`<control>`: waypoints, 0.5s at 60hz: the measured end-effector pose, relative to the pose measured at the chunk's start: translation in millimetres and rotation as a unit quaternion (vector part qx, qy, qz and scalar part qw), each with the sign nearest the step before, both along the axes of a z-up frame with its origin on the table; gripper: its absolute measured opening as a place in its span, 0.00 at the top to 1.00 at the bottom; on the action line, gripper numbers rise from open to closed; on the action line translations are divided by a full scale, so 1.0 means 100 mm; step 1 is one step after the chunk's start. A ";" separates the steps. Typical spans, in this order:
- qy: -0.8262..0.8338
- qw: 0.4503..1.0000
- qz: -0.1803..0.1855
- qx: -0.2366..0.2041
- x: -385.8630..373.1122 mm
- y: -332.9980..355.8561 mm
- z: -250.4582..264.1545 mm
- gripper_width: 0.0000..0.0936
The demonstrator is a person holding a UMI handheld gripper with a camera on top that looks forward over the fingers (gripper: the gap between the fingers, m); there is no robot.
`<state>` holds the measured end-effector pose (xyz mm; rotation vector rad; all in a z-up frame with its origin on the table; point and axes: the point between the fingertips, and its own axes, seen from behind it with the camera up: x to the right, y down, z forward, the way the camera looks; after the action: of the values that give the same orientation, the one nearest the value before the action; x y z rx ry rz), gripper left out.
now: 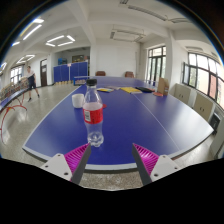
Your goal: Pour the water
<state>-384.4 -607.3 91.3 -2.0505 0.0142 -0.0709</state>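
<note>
Standing beyond the open fingers point(110, 160): bottle point(93, 112)

One bottle point(93, 112), one white cup point(78, 100), one blue table point(150, 115).

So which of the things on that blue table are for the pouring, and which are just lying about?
For the job:
- bottle, red label, upright just ahead of the open fingers of the gripper
- white cup, beyond the bottle

Just lying about:
- yellow items at the far side of the table
- chairs by the windows
</note>
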 end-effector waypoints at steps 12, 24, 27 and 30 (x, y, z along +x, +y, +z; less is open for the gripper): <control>0.012 0.998 -0.005 0.054 -0.49 1.11 0.08 0.12; -0.010 0.995 -0.017 0.094 -0.51 1.68 0.04 0.44; -0.008 0.994 -0.016 0.103 -0.51 1.70 0.06 0.47; -0.011 0.994 -0.016 0.107 -0.51 1.70 0.06 0.50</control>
<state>-435.4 -436.9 97.4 -1.8346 0.0387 -0.1081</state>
